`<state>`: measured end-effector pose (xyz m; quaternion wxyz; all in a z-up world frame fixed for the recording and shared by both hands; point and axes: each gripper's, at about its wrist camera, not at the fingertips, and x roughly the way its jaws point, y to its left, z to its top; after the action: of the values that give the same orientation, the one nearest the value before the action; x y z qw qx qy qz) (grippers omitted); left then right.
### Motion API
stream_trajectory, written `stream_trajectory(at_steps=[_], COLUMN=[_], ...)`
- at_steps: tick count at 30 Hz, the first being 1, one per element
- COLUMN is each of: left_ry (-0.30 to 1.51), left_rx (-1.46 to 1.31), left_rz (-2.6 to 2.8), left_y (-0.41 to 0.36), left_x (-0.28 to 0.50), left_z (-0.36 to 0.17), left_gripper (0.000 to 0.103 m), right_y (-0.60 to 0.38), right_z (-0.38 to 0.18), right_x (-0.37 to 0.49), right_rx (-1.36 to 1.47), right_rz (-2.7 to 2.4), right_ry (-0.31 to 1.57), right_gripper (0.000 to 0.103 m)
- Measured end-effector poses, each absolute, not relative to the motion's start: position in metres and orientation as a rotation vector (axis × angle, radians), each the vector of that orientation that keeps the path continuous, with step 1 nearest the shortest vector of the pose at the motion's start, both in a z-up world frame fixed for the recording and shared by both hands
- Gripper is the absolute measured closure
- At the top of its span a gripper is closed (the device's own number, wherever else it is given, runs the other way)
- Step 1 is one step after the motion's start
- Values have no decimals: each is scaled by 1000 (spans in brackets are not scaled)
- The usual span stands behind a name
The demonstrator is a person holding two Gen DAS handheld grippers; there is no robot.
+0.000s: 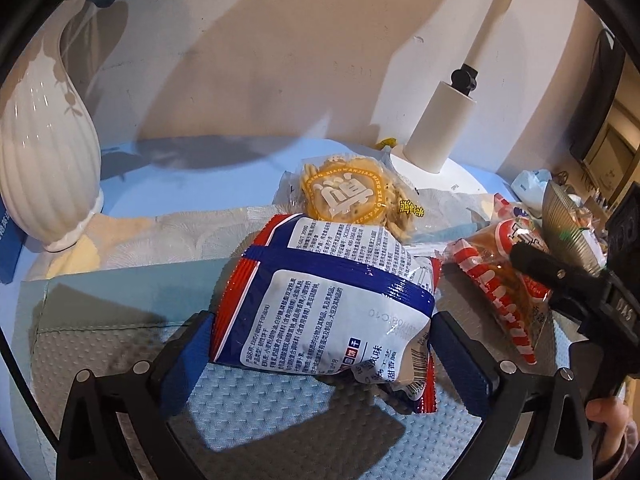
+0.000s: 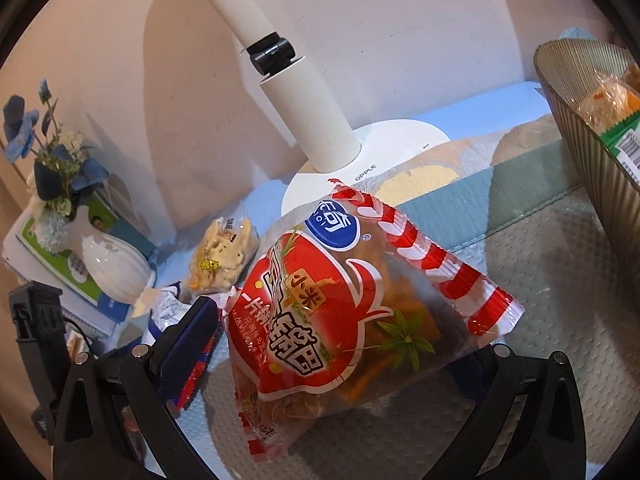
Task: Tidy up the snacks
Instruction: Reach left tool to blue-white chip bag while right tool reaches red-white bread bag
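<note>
My left gripper (image 1: 320, 344) is shut on a white, blue and red biscuit packet (image 1: 320, 292), held just above the textured mat (image 1: 260, 412). My right gripper (image 2: 344, 344) is shut on a red and white striped snack bag (image 2: 340, 312); that bag also shows in the left wrist view (image 1: 496, 276) at the right. A clear packet of yellow crackers (image 1: 352, 200) lies behind on the table and shows in the right wrist view (image 2: 222, 260). A ribbed grey-green bowl (image 2: 592, 128) holding wrapped snacks stands at the far right.
A white lamp with a round base (image 2: 320, 120) stands at the back by the wall. A white ribbed vase (image 1: 44, 152) with blue flowers (image 2: 60, 160) stands at the left on books. The table's blue cloth (image 1: 160, 168) reaches the wall.
</note>
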<state>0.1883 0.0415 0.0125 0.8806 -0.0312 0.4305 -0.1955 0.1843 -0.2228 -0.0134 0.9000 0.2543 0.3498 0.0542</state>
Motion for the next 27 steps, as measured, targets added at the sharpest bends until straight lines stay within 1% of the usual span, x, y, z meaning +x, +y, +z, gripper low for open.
stream_trajectory(at_steps=[5, 27], left_ry=[899, 902], left_rx=[-57, -52], left_rz=[-404, -401], left_y=[40, 39], left_x=[188, 189], left_z=[12, 12], left_gripper=[0, 0], right_y=[-229, -229], right_z=[-15, -15], right_x=[181, 181], right_rx=[569, 565], right_rz=[132, 130], right_ry=[704, 705], right_gripper=[0, 0])
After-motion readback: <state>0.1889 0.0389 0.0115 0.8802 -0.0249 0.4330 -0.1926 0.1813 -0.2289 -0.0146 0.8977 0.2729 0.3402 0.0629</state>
